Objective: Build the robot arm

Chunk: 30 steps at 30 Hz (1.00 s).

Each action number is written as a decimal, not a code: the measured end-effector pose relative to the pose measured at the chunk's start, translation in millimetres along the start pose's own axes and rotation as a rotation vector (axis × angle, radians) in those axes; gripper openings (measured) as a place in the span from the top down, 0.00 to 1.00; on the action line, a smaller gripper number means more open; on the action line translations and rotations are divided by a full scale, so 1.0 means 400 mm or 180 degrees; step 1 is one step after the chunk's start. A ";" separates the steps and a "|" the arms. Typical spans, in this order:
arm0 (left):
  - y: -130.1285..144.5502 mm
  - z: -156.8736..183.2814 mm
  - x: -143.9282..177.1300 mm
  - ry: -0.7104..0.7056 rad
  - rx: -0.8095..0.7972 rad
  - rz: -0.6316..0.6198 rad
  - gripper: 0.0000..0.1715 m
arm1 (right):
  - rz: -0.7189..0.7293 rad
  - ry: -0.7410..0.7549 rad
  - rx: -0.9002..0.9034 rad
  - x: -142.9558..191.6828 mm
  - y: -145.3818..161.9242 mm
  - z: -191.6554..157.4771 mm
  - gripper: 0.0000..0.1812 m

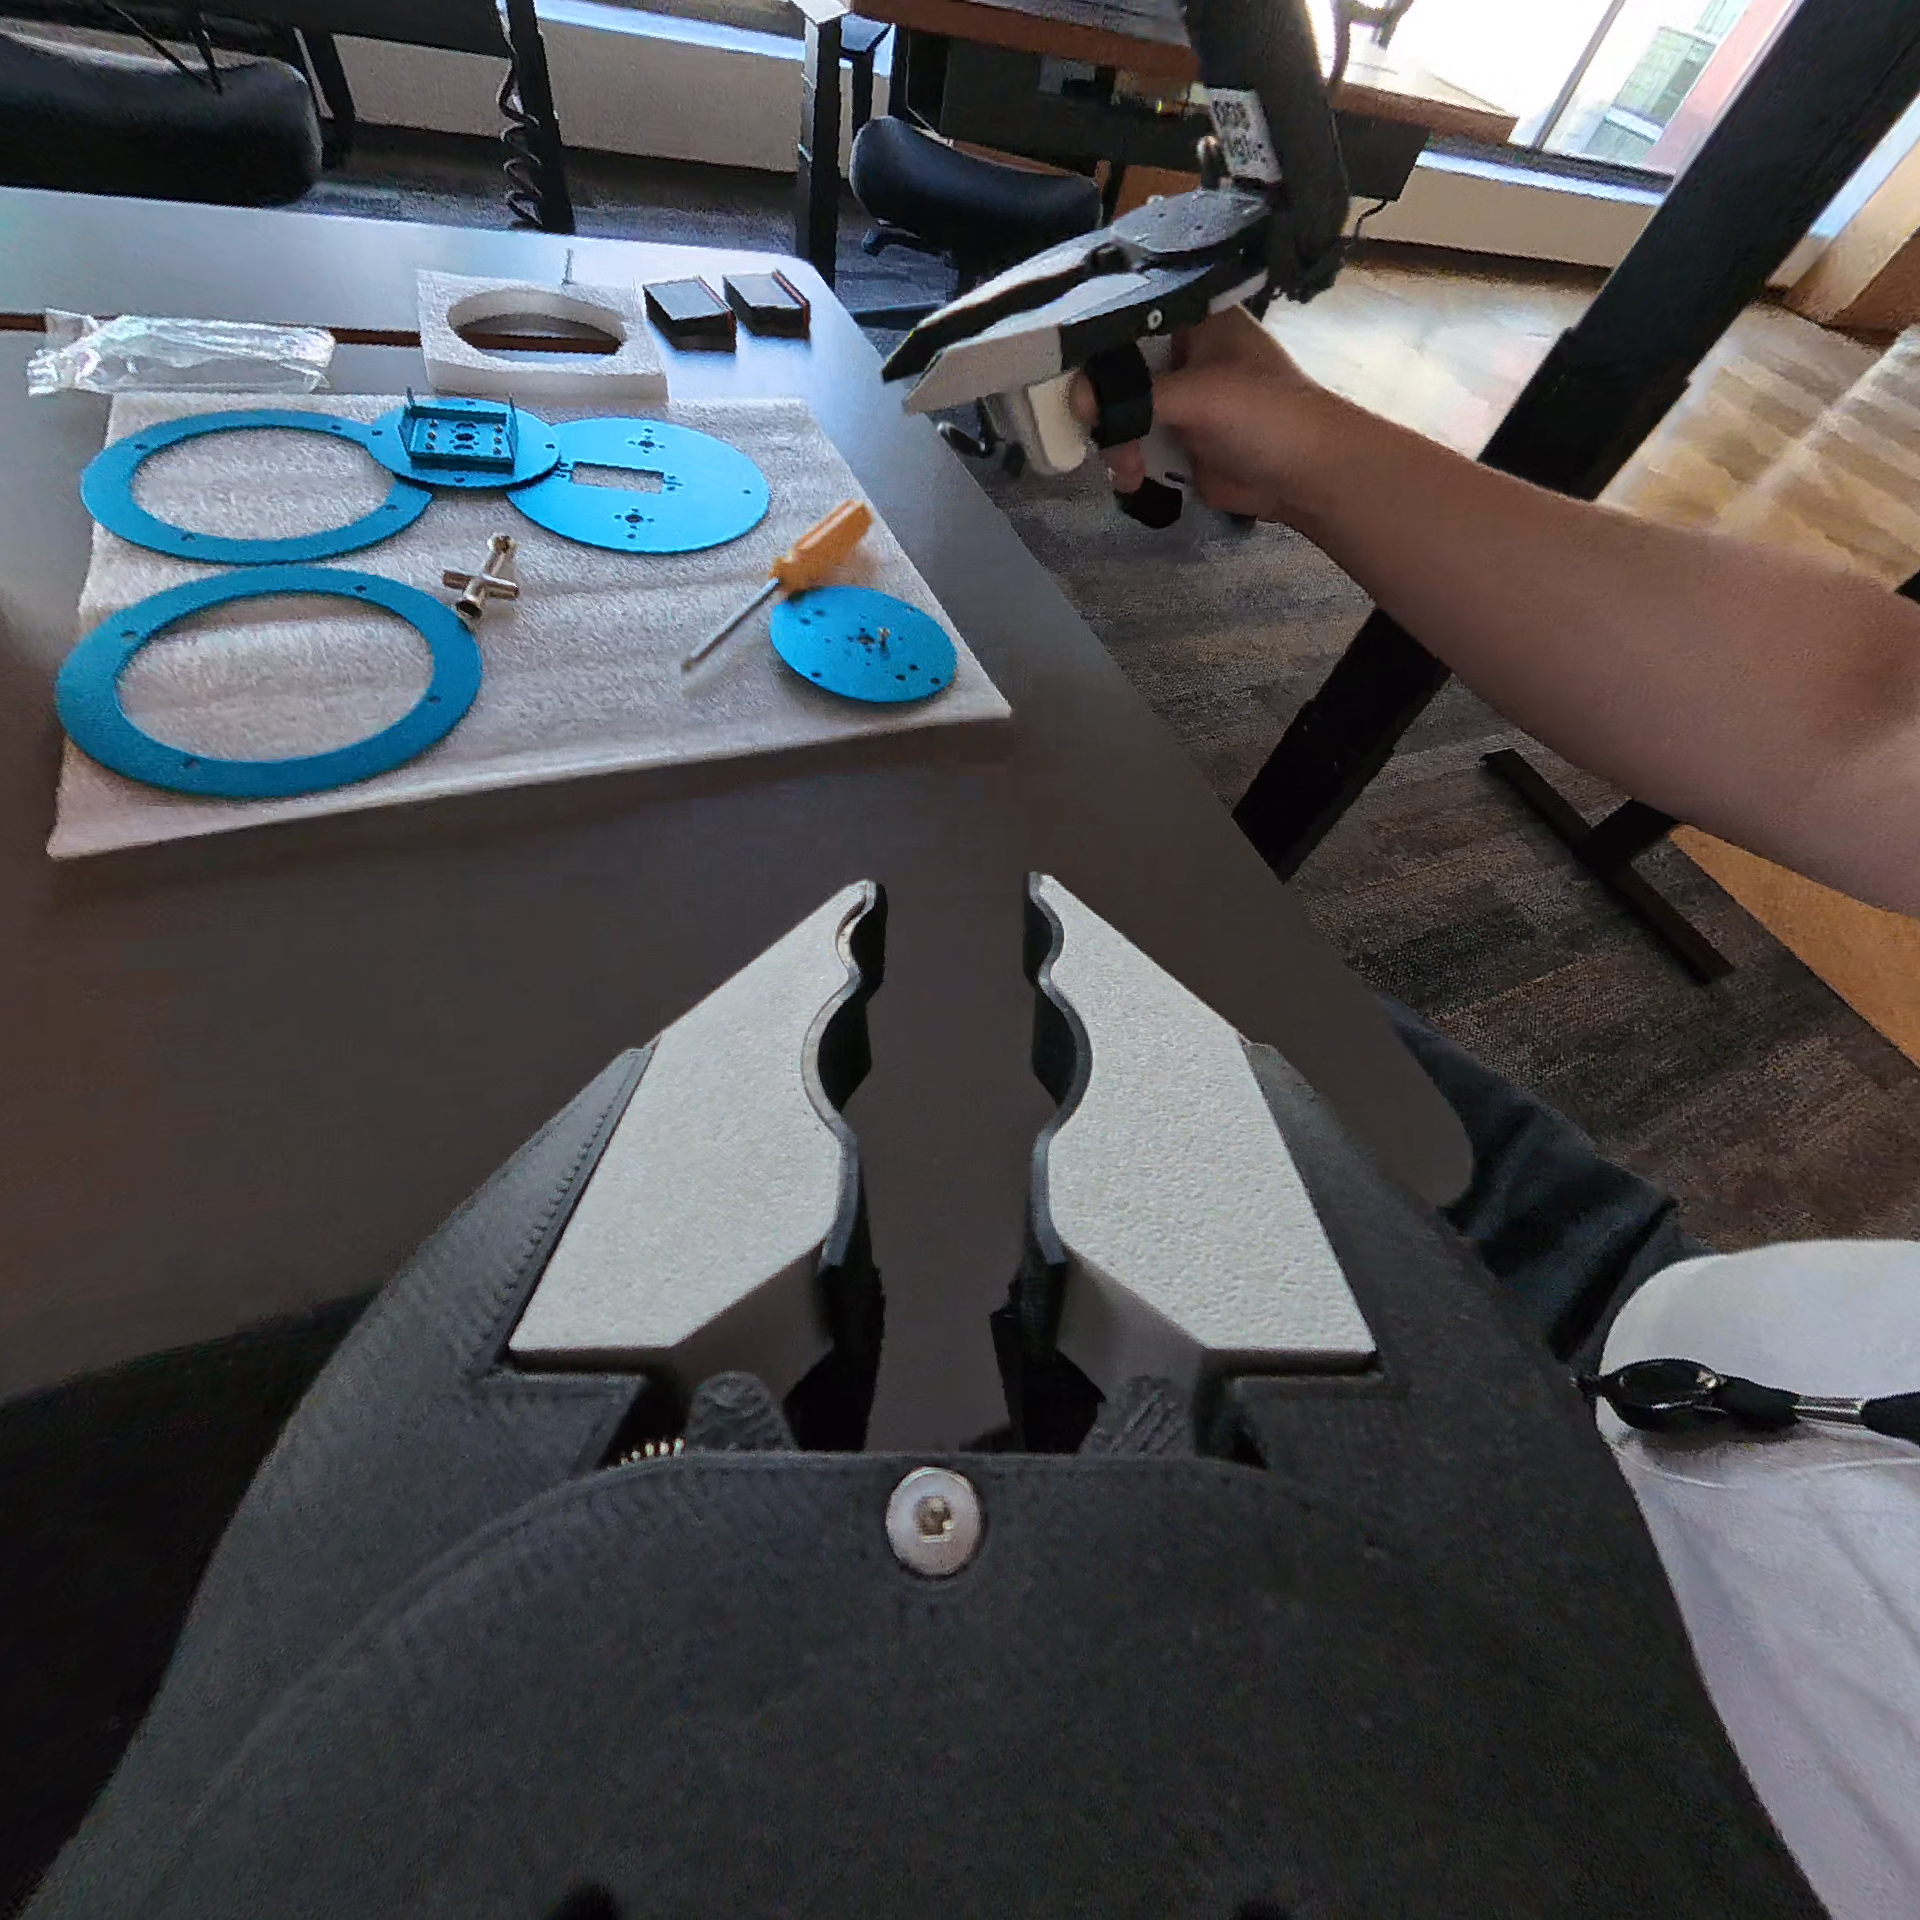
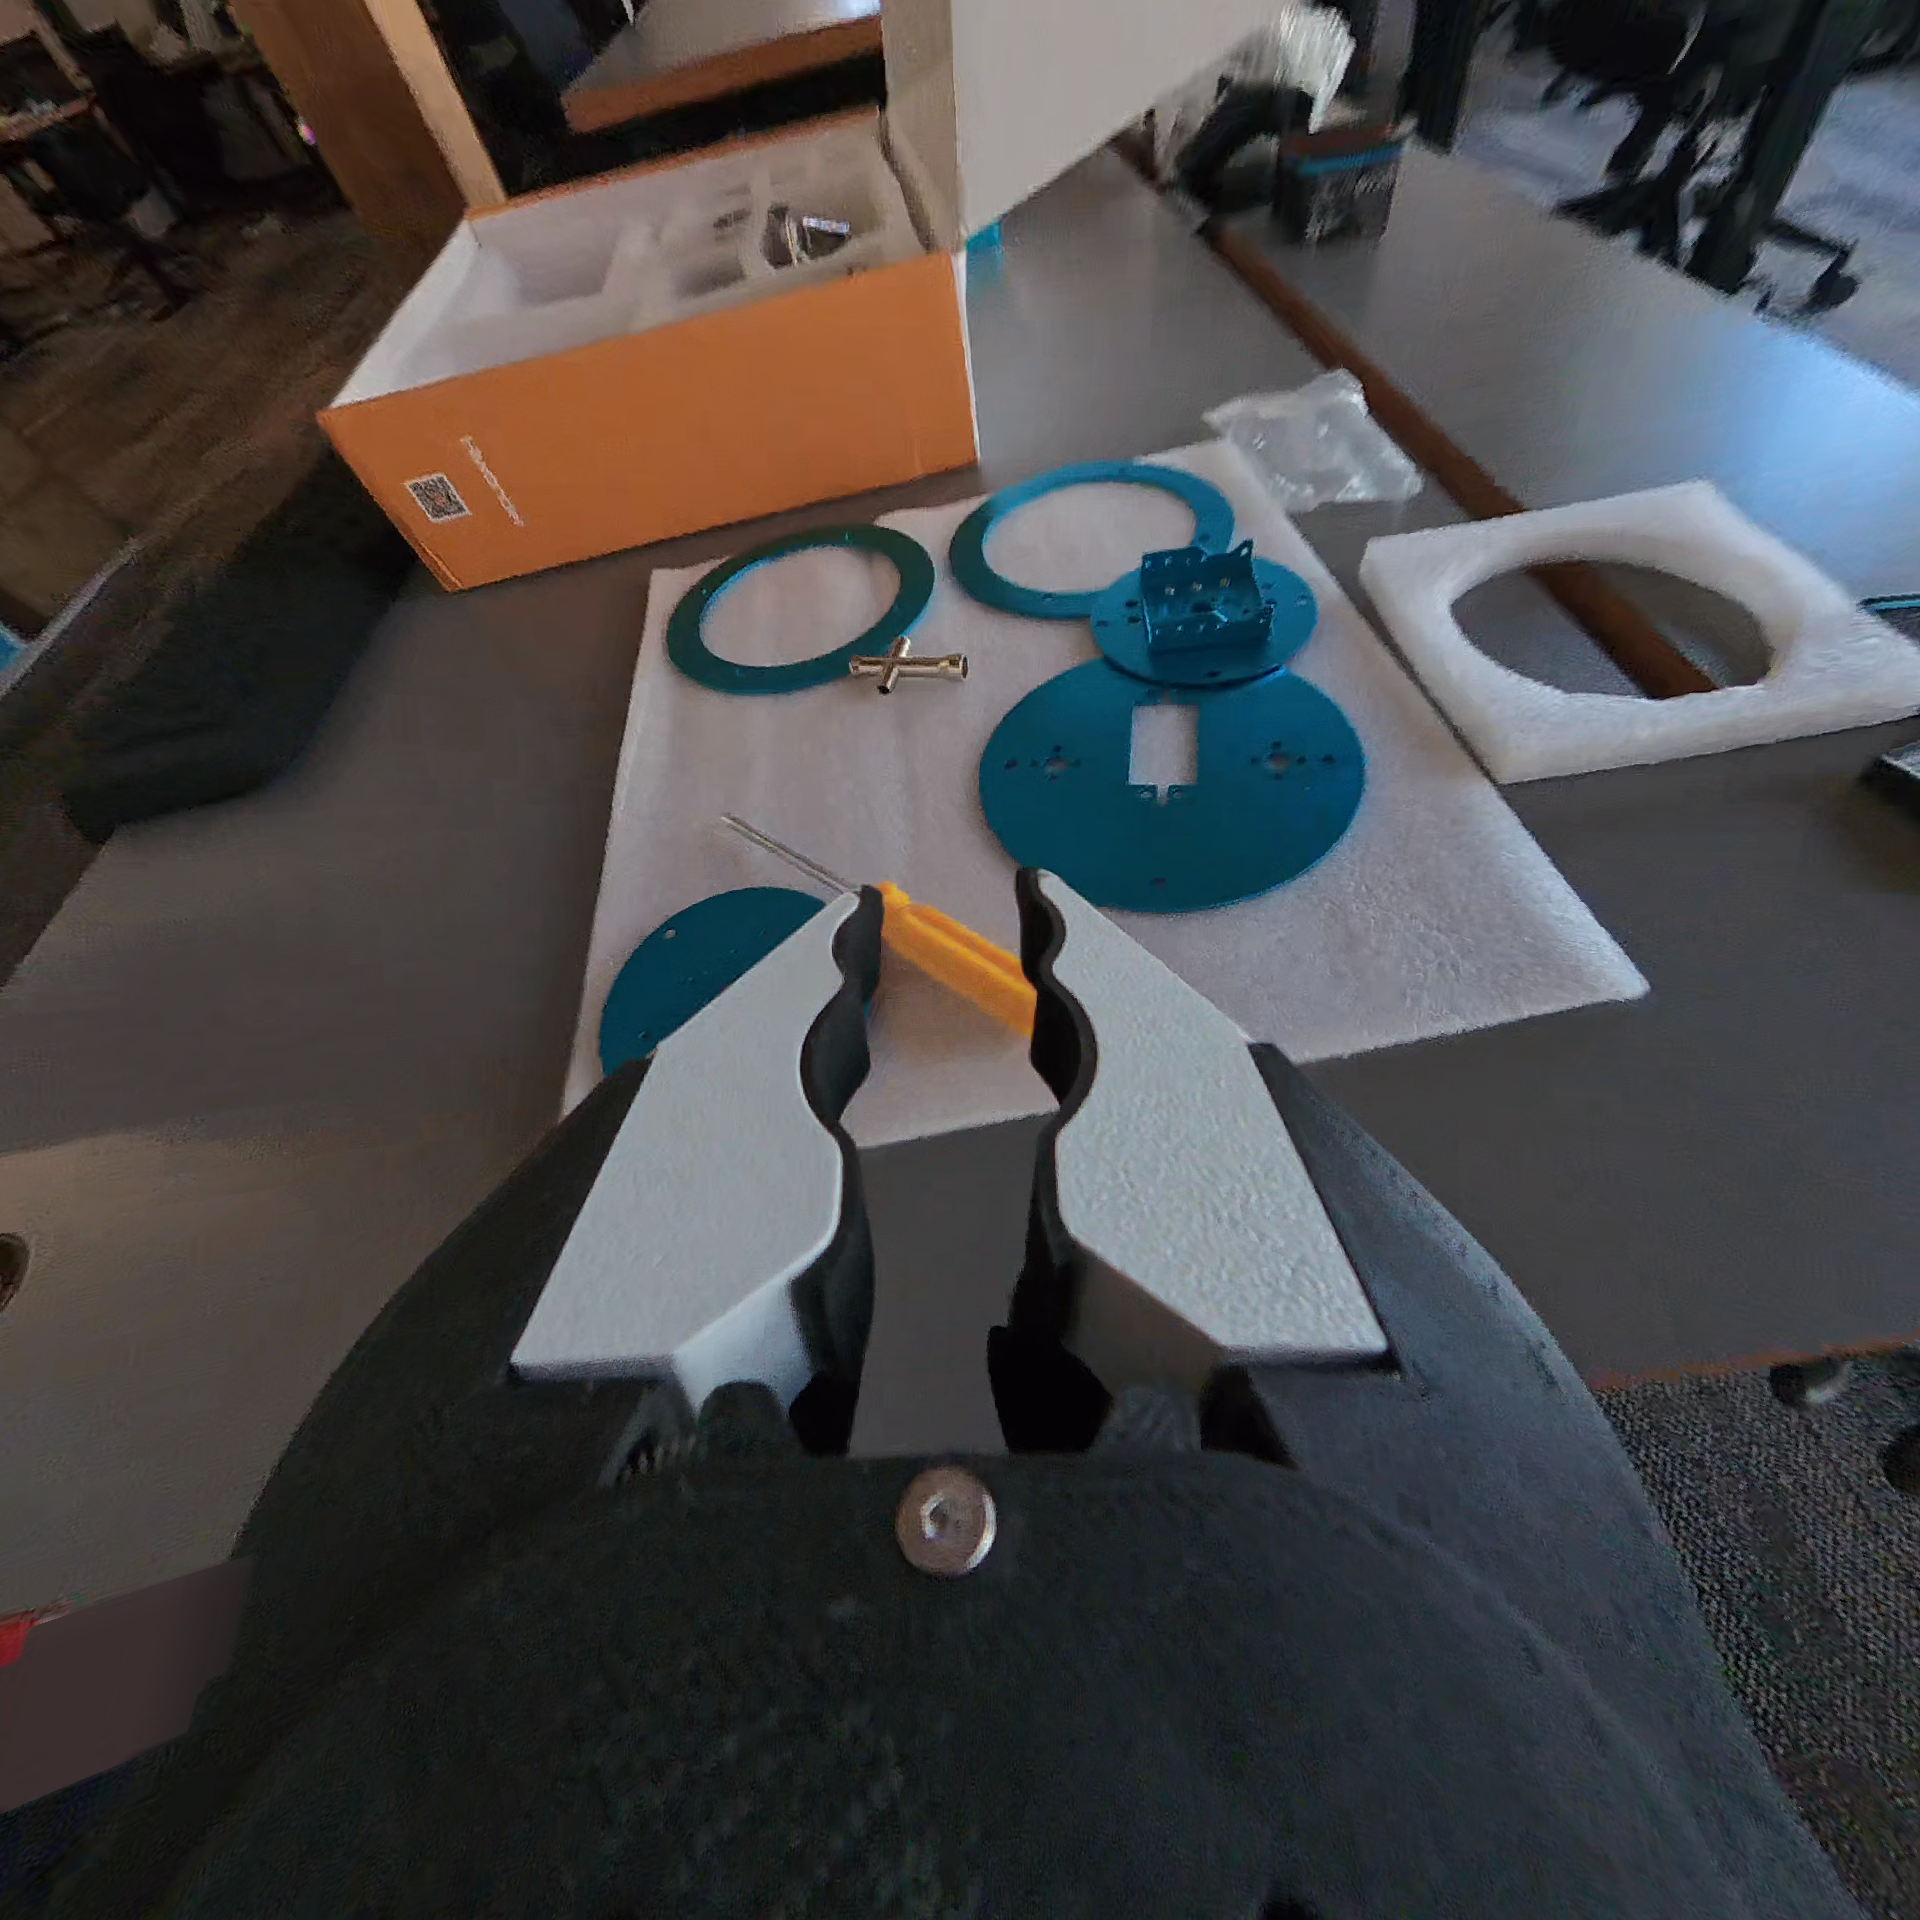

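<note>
While parted, right gripper (image 2: 948, 899) overhangs screwdriver (image 2: 951, 951).

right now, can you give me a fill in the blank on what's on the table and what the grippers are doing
1. The screwdriver has a handle coloured ____.
2. The blue rings and discs lie on a sheet of white ____.
3. The left gripper hangs over bare table, its jaws ____ and holding nothing.
4. The orange box stands with its lid ____.

Missing words: orange; foam; open; open
</note>
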<state>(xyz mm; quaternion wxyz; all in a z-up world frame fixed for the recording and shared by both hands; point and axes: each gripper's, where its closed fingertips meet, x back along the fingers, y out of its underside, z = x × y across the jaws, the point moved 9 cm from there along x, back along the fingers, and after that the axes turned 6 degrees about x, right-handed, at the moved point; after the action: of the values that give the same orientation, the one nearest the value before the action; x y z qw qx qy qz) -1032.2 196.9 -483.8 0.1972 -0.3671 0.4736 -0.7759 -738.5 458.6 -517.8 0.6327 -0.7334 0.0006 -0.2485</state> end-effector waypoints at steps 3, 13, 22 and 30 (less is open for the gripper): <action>0.053 0.053 0.048 -0.0009 0.0025 0.0082 0.85 | 0.0344 0.0110 -0.0011 0.075 0.035 -0.110 0.86; 0.203 0.263 0.222 0.0345 -0.0143 0.0622 0.78 | 0.0379 0.1104 0.1145 0.417 0.316 -0.844 0.85; 0.224 0.423 0.302 0.0658 -0.0428 0.0783 0.69 | 0.0510 0.1703 0.1332 0.756 0.264 -1.194 0.63; 0.047 0.526 0.189 0.0836 -0.0786 0.1220 0.72 | 0.0418 0.3861 0.2244 1.175 0.138 -1.294 0.81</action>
<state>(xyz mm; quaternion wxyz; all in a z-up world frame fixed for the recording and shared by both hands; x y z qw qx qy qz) -923.0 14.3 -412.0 0.2311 -0.1881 0.6471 -0.7017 -498.4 -180.7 -358.8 0.7344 -0.2152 0.3170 -0.5602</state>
